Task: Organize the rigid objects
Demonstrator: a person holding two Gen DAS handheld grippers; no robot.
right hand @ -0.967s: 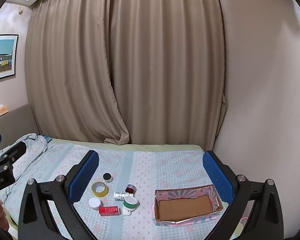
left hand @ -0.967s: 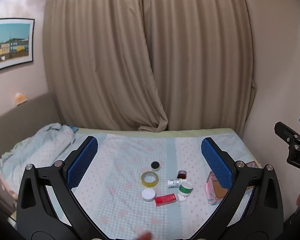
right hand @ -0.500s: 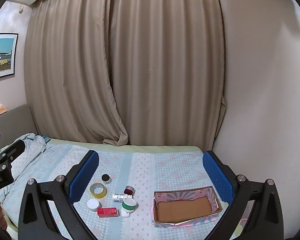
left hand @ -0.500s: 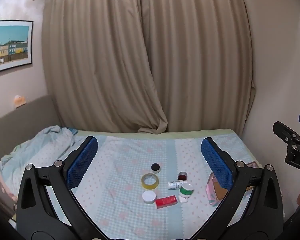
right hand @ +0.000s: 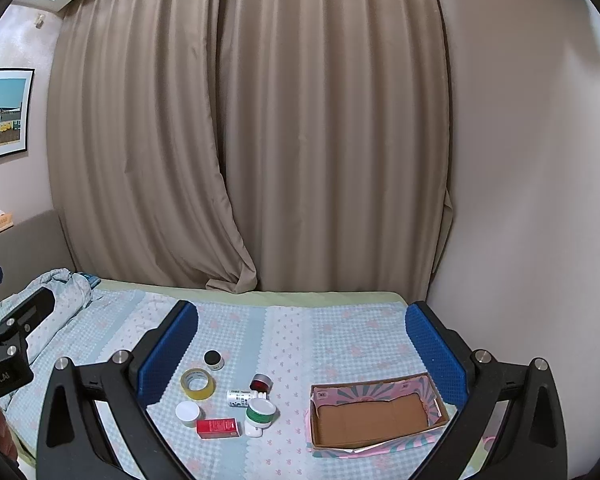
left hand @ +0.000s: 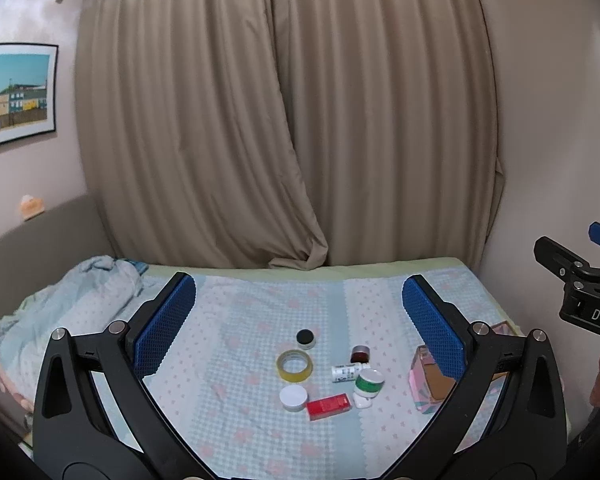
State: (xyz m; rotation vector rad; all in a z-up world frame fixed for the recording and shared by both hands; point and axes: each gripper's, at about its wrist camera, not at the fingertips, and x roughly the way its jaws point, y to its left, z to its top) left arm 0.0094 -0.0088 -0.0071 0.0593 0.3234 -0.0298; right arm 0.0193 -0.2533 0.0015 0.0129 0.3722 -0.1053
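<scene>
Hovering well above the bed (right hand: 340, 344), both sets of fingers spread wide and holding nothing: left gripper (left hand: 300, 320), right gripper (right hand: 302, 344). Clustered left of centre on the checked bedspread: small black-lidded jar (right hand: 213, 359), yellow roll of tape (right hand: 197, 384), white-capped round jar (right hand: 187, 413), flat red carton (right hand: 217, 428), white labelled bottle lying on its side (right hand: 240, 398), dark red-lidded jar (right hand: 261, 382), green-banded white tub (right hand: 261, 411). Further right, apart from the cluster, shallow pink patterned cardboard box (right hand: 374, 414), nothing inside. Probably approach stage, no item yet grasped; next, lowering onto one item at the cluster's edge, closing, carrying rightward into the box.
</scene>
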